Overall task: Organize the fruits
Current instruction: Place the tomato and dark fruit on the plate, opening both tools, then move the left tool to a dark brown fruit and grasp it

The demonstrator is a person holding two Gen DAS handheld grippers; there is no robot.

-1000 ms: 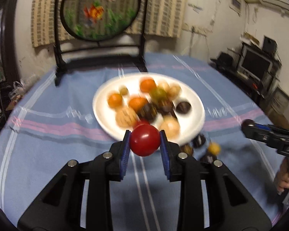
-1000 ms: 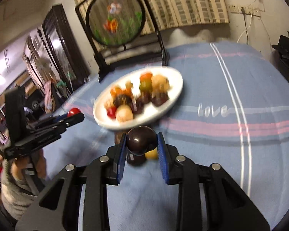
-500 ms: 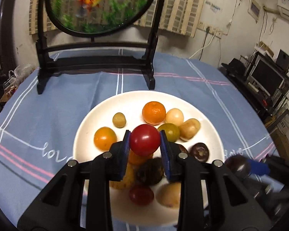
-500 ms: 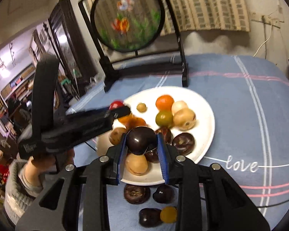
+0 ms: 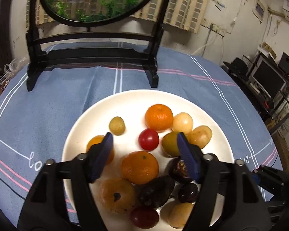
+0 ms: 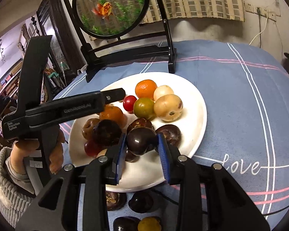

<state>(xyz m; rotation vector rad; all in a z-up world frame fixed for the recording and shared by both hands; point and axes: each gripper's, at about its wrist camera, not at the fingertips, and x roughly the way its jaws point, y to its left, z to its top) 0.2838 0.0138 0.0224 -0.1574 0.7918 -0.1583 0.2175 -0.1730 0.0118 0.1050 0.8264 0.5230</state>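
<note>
A white plate (image 5: 129,104) on the blue cloth holds several fruits. My left gripper (image 5: 144,148) is open above the plate; the red cherry tomato (image 5: 148,139) lies free on the plate between its jaws, next to an orange tangerine (image 5: 159,117). My right gripper (image 6: 141,146) is shut on a dark plum (image 6: 139,141) and holds it over the plate's (image 6: 198,104) near side. The tomato also shows in the right wrist view (image 6: 129,101), just past the left gripper's finger (image 6: 106,98).
A round goldfish screen on a black stand (image 5: 90,55) stands behind the plate. Three dark fruits (image 6: 115,200) and a yellow one (image 6: 149,224) lie on the cloth in front of the plate. Shelves and a monitor (image 5: 267,79) are off to the right.
My left gripper has opened and let the red tomato drop onto the plate. My right gripper has moved forward over the plate with the dark plum still held.
</note>
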